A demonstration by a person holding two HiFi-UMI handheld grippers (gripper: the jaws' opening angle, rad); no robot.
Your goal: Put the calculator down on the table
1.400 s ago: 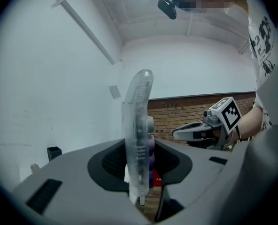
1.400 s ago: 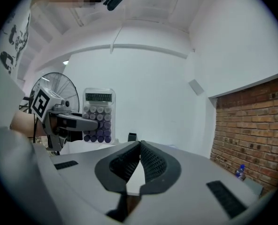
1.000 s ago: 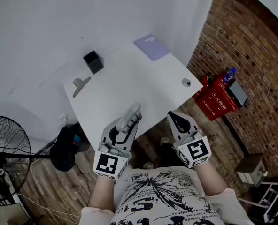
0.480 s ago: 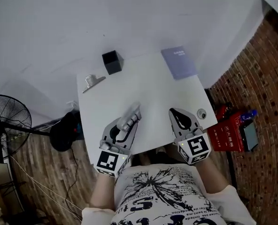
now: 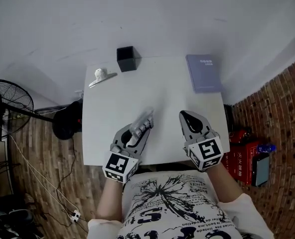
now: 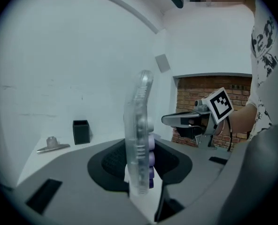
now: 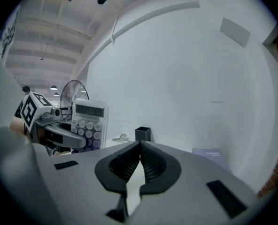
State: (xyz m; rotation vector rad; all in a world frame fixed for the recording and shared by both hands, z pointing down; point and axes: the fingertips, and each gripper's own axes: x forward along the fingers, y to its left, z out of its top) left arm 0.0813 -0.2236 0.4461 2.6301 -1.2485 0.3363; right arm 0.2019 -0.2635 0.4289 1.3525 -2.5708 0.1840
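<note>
My left gripper [image 5: 136,132] is shut on a clear calculator [image 5: 141,124] with round purple and white keys, held edge-up over the near part of the white table [image 5: 117,108]. In the left gripper view the calculator [image 6: 139,139] stands upright between the jaws of my left gripper [image 6: 140,184], seen edge-on. The right gripper view shows its key face [image 7: 86,124] at the left. My right gripper [image 5: 187,119] hovers over the table's near right part, jaws shut with nothing between them; its tips [image 7: 140,146] meet.
A black square pen holder [image 5: 126,59] and a metal binder clip [image 5: 101,76] sit at the table's far left. A purple-grey book [image 5: 204,72] lies at the far right corner. A floor fan [image 5: 5,106] stands left; a red box [image 5: 241,156] sits on the floor at right.
The view has swung so the table sits squarely ahead. Both grippers have come forward over the table's near edge, the left one still holding the calculator.
</note>
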